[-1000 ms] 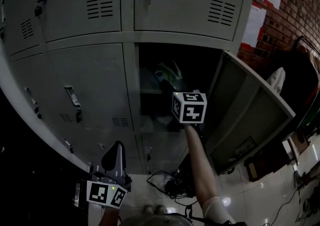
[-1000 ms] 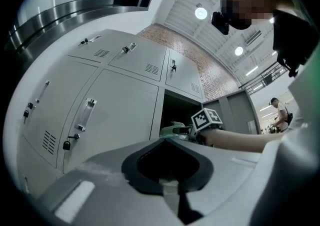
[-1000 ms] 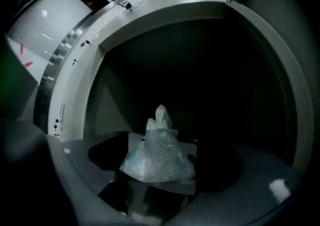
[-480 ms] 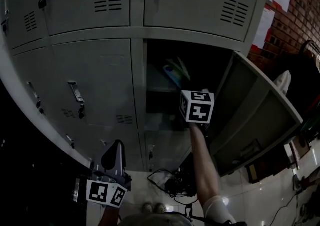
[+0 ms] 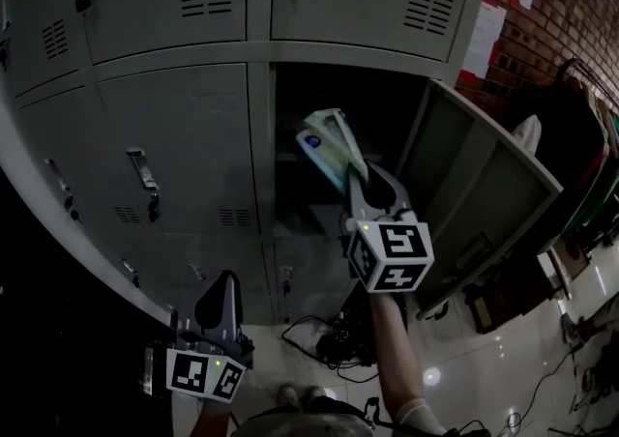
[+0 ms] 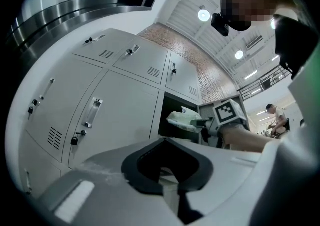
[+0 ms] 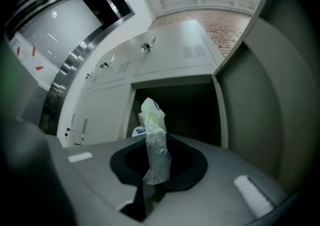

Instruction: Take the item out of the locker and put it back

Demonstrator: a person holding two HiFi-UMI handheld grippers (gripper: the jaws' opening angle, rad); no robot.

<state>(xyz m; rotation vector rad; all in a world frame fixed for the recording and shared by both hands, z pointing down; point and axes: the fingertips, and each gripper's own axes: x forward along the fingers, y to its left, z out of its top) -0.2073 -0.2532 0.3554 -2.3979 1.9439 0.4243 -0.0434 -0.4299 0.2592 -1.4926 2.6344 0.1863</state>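
Observation:
The item is a pale, crinkled plastic bag [image 5: 329, 145] with a blue mark. My right gripper [image 5: 361, 177] is shut on its lower end and holds it just outside the open locker compartment [image 5: 319, 87]. Those jaws have just been closing, with the bag between them. In the right gripper view the bag [image 7: 156, 142] stands up from the right gripper [image 7: 149, 182] before the dark compartment [image 7: 192, 115]. My left gripper [image 5: 223, 282] hangs low at the left, shut and holding nothing. The left gripper view shows the left gripper [image 6: 172, 192], with the bag [image 6: 184, 119] beyond it.
The locker door [image 5: 479, 198] stands swung open to the right of the compartment. Closed grey locker doors with handles [image 5: 142, 174] fill the left and top. A brick wall with papers [image 5: 508, 10] is at the right. Cables [image 5: 334, 343] lie on the floor below.
My right gripper has drawn back out of the dark compartment toward me, and the bag has come out with it. The left gripper has hardly moved.

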